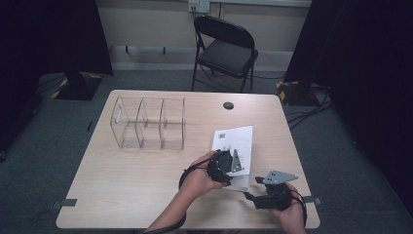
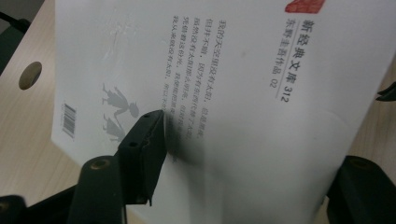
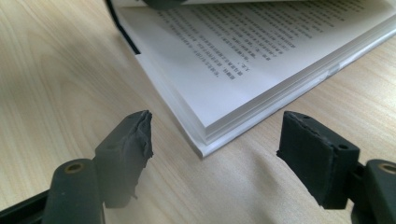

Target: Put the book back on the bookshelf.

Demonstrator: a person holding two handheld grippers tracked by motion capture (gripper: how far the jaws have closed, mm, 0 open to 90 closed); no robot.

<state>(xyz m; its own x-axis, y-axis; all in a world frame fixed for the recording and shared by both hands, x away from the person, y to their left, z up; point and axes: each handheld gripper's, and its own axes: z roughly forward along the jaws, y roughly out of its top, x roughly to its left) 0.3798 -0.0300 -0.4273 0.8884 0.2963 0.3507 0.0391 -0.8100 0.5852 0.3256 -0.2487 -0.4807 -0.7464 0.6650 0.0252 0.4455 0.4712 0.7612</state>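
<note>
Soft overhead light is falling evenly on the table (image 1: 146, 175), while dark curtains at both sides are swallowing the room's edges. The high view is looking slightly soft and grainy. In the left gripper view, the white book cover (image 2: 261, 140) is glowing brightly, with a blurred shadow spreading beside the near jaw. In the right gripper view, the jaws are casting faint shadows on the wood.

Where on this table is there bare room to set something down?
Bare wood runs along the table front-left, below the clear divided organizer, and in the back right past the round cable hole. It is crowded front-right, where both grippers work on the book.
</note>
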